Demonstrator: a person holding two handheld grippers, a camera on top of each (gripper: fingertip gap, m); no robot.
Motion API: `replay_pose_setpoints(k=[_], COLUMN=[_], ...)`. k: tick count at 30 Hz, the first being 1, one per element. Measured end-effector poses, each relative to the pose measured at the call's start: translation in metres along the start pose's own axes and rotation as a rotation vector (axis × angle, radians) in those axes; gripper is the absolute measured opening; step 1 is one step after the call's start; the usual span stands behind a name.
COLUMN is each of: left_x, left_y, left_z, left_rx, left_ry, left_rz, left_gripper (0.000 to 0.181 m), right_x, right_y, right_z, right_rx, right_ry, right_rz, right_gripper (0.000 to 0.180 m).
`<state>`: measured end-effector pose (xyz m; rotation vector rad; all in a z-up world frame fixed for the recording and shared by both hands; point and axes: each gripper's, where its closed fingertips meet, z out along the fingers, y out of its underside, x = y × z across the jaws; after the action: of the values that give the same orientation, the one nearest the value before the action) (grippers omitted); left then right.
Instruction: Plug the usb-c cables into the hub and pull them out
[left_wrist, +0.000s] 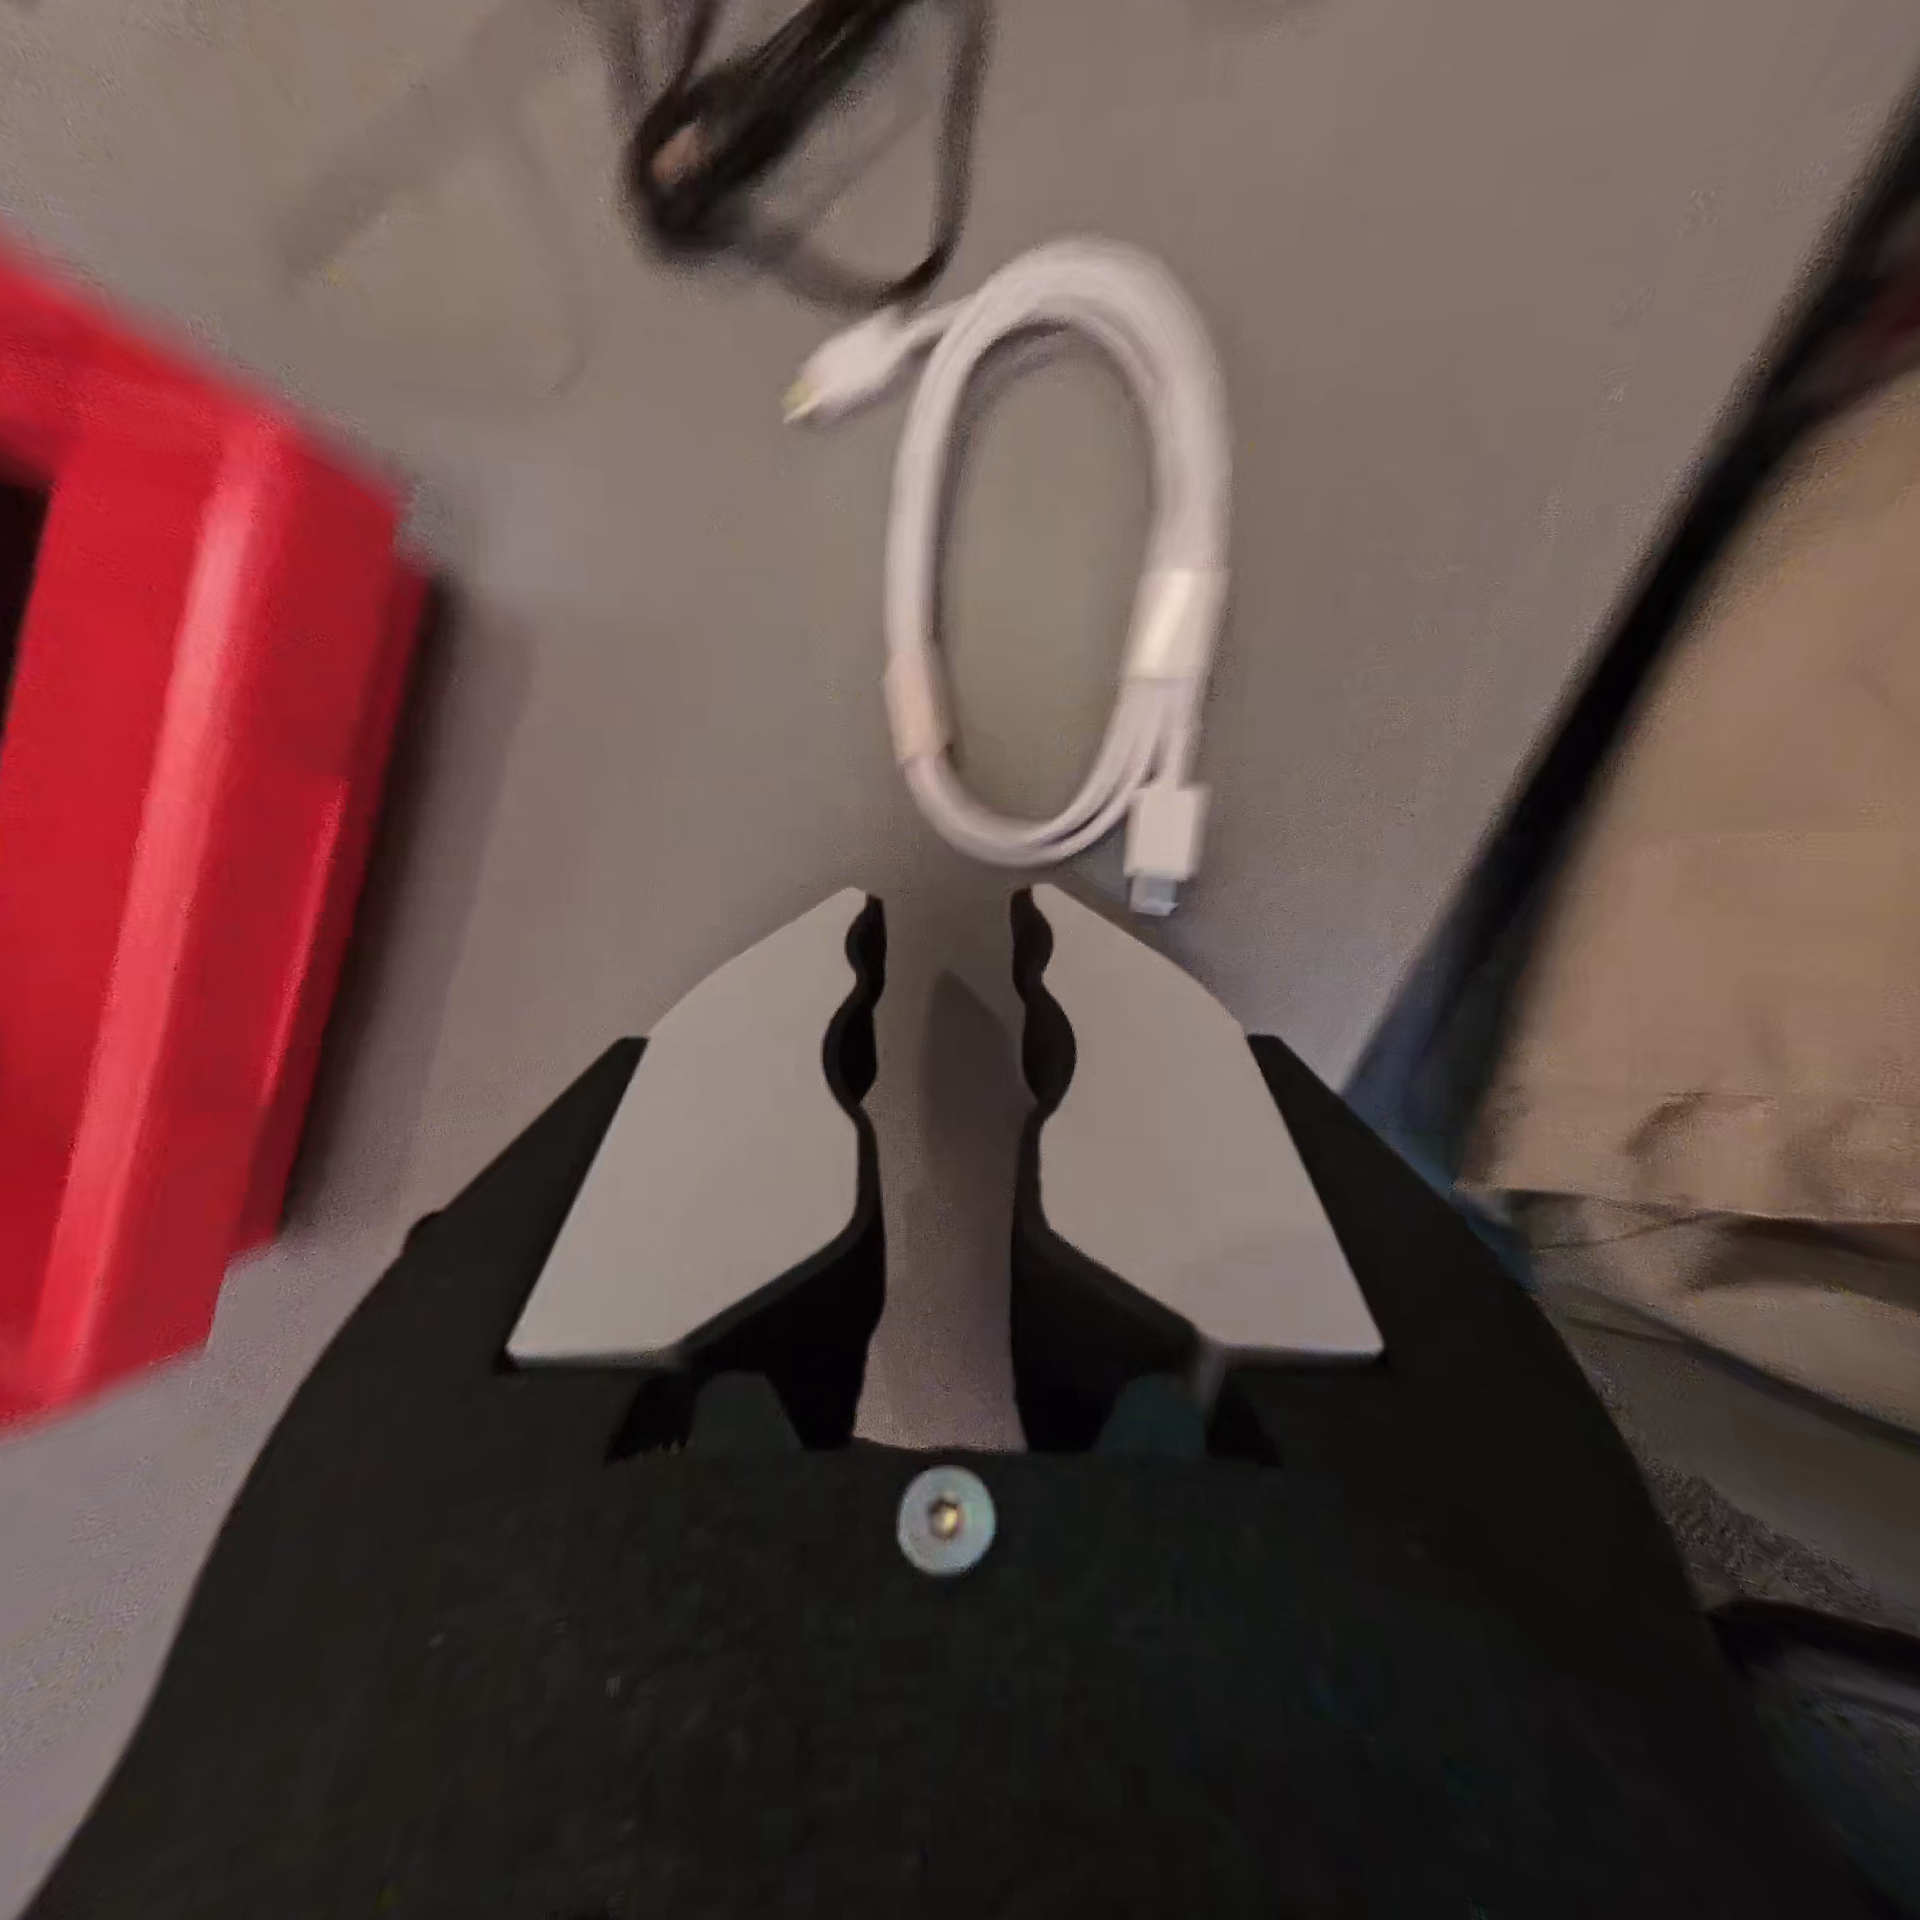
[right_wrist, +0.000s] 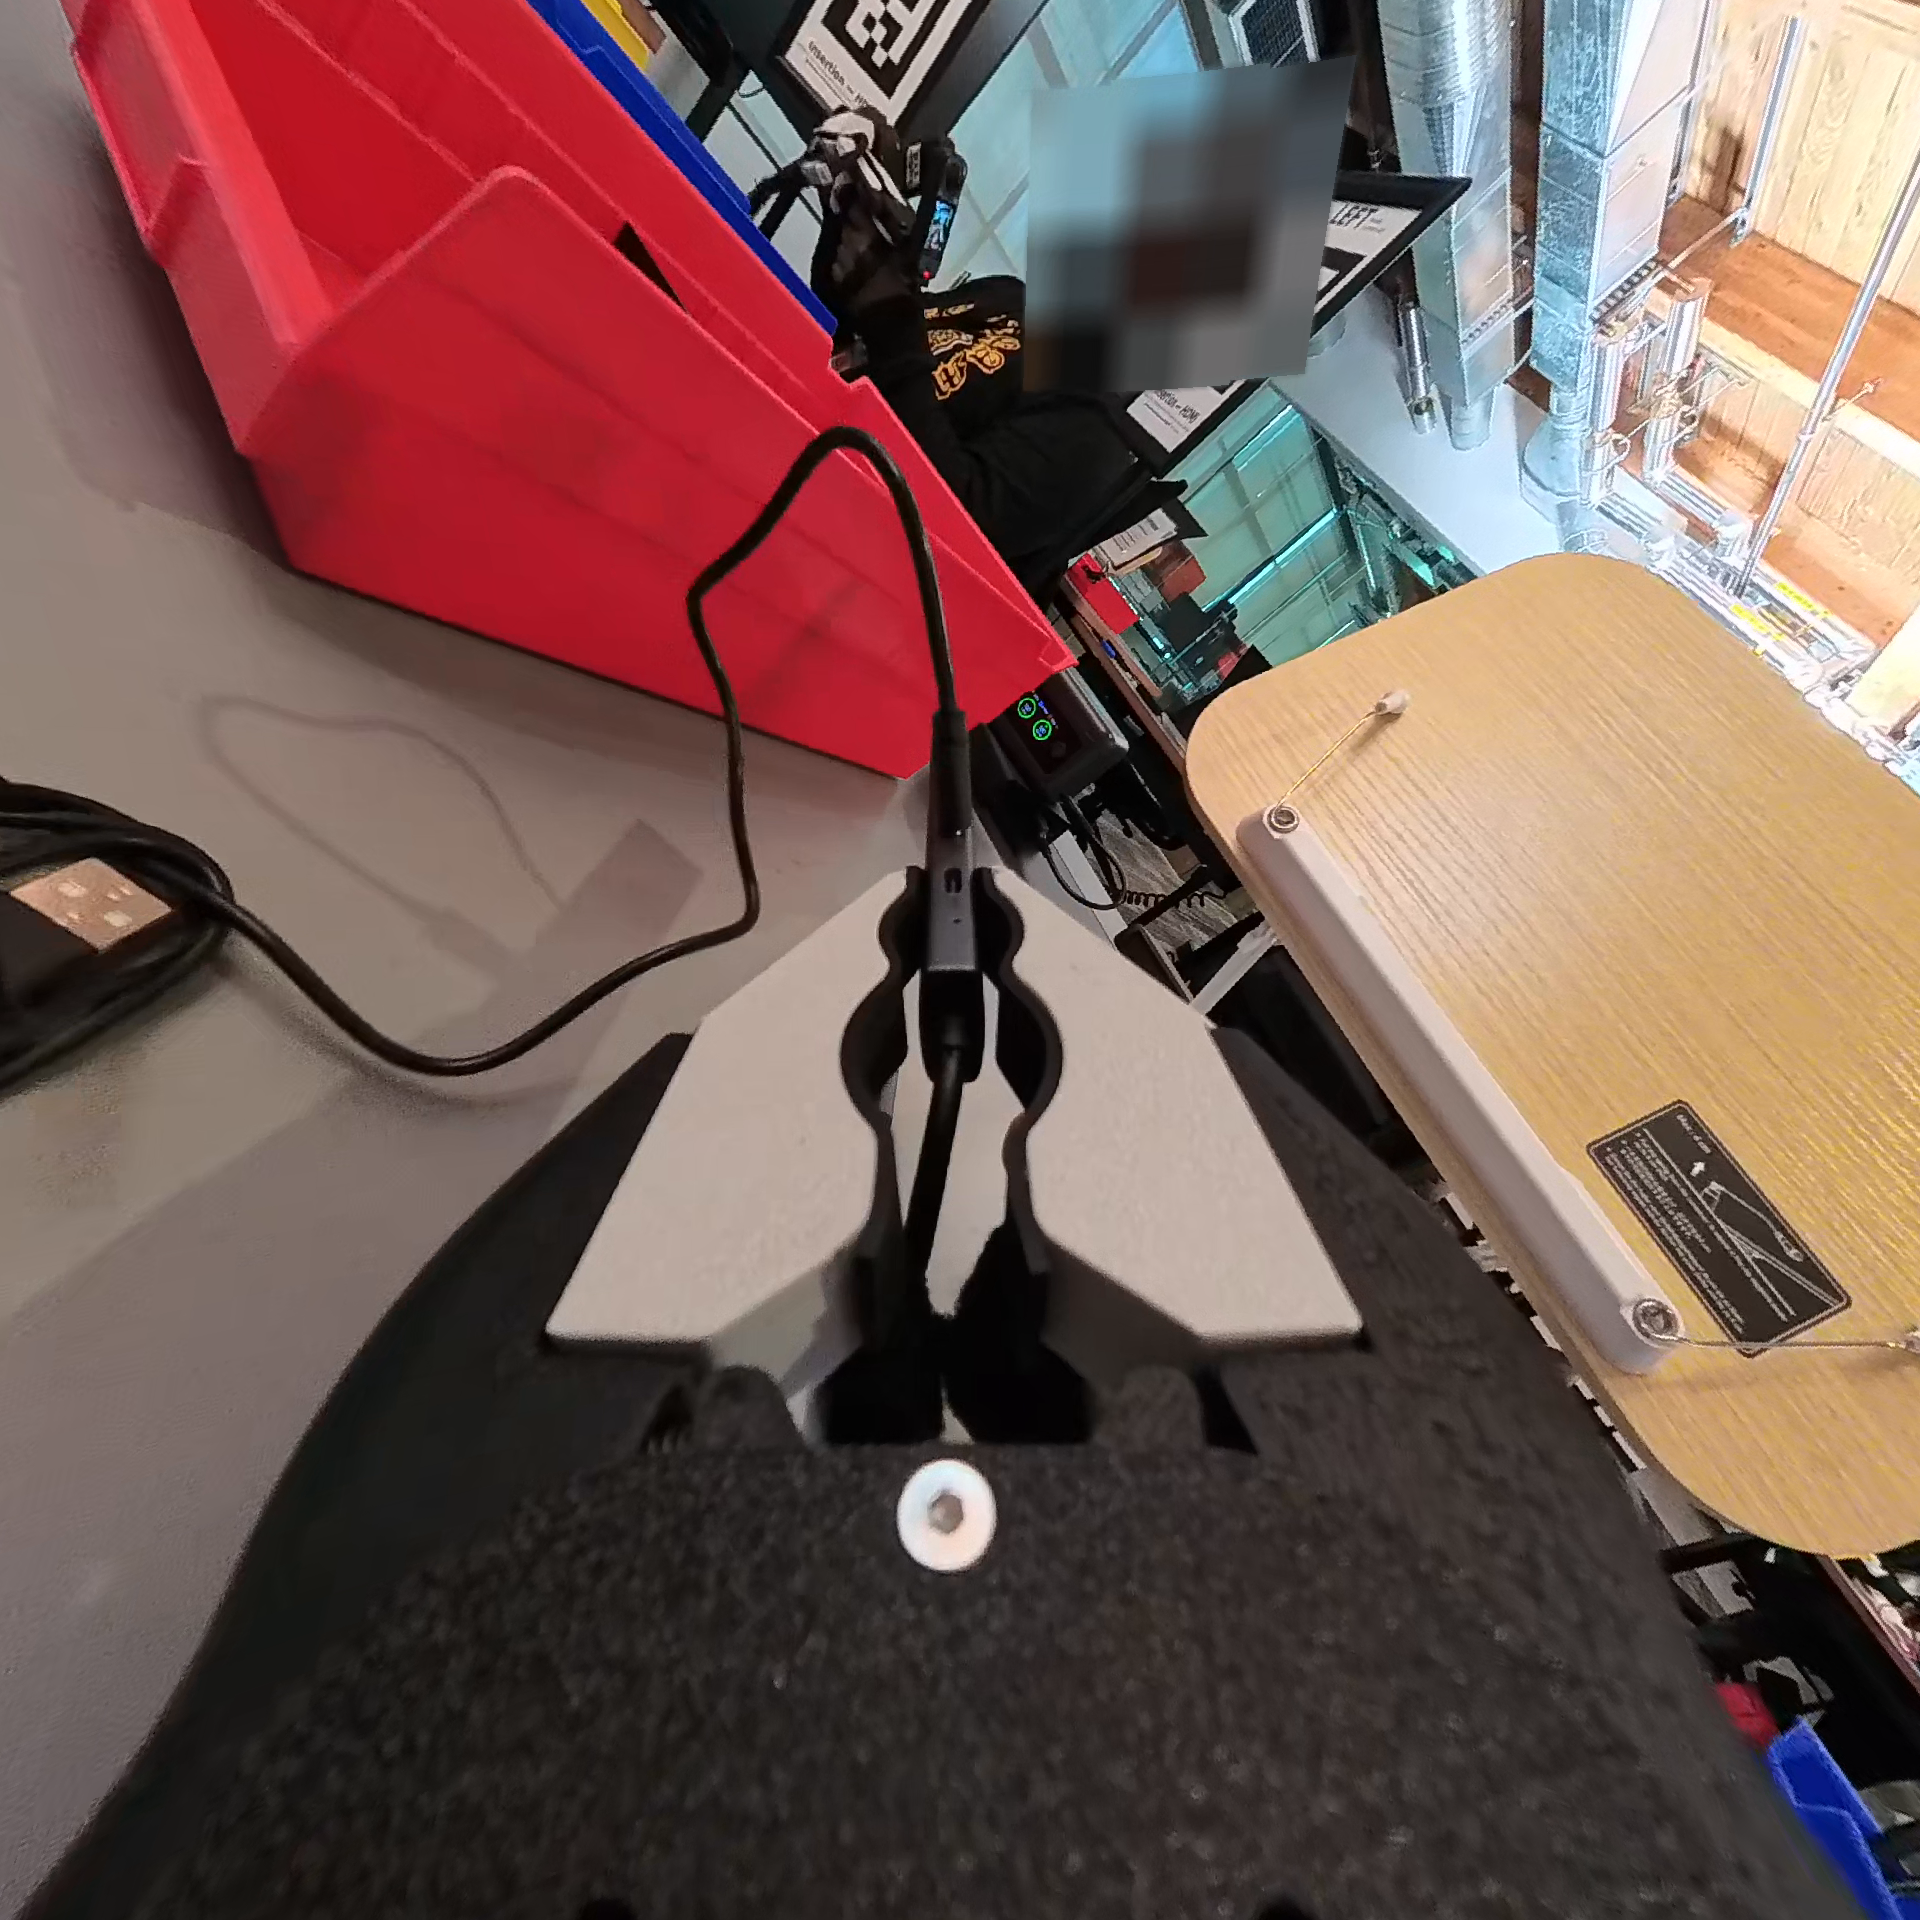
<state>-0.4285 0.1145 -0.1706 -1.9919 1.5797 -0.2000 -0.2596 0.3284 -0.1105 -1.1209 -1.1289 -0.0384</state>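
Right wrist view shows the slim grey hub (right_wrist: 951, 925) pinched upright between the fingertips of the right gripper (right_wrist: 948, 914), a black cable (right_wrist: 727, 748) plugged into its far end and looping down to the grey table (right_wrist: 312, 727). Red bins (right_wrist: 499, 395) stand behind it, a USB-A plug (right_wrist: 88, 914) lies at left. The left gripper (left_wrist: 948, 914), narrowly parted and empty, hovers just short of a coiled white usb-c cable (left_wrist: 1060, 561); a blurred red bin (left_wrist: 187, 810) crowds its left.

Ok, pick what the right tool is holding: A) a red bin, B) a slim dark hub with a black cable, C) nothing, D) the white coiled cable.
B: the right tool is shut on the hub, whose black cable loops down to the table.
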Motion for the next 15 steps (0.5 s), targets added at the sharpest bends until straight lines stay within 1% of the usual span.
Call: replay_pose_setpoints(k=[1,2,4,6,9,11,13,15], left_x=[-0.015,-0.024,-0.031,-0.046,-0.039,-0.013,0.011,0.020], left_y=[0.014,0.021,0.024,0.020,-0.014,-0.051,-0.072,-0.078], left_z=[-0.005,-0.010,-0.020,-0.027,-0.014,0.010,0.033,0.052], left_rx=[-0.029,-0.030,0.003,0.019,0.073,0.131,0.119,0.087], left_ry=[-0.052,-0.077,-0.094,-0.219,-0.257,-0.168,-0.118,-0.145], left_rz=[-0.063,-0.131,-0.227,-0.303,-0.511,-0.640,-0.701,-0.692], left_gripper=[0.024,0.030,0.027,0.024,0.023,0.028,0.028,0.030], right_x=[0.000,0.000,-0.001,-0.001,-0.001,-0.001,-0.002,-0.002], right_y=[0.000,0.000,0.000,0.000,0.000,0.000,0.000,0.000], right_z=[0.000,0.000,0.000,0.000,0.000,0.000,0.000,0.000], right_rx=[0.000,0.000,0.000,0.000,0.000,-0.001,-0.001,-0.001], right_ry=[-0.001,-0.002,-0.003,-0.004,-0.005,-0.007,-0.007,-0.009], right_rz=[0.000,0.000,-0.001,0.000,-0.001,-0.003,-0.004,0.000], right_gripper=[0.010,0.009,0.009,0.009,0.009,0.009,0.009,0.010])
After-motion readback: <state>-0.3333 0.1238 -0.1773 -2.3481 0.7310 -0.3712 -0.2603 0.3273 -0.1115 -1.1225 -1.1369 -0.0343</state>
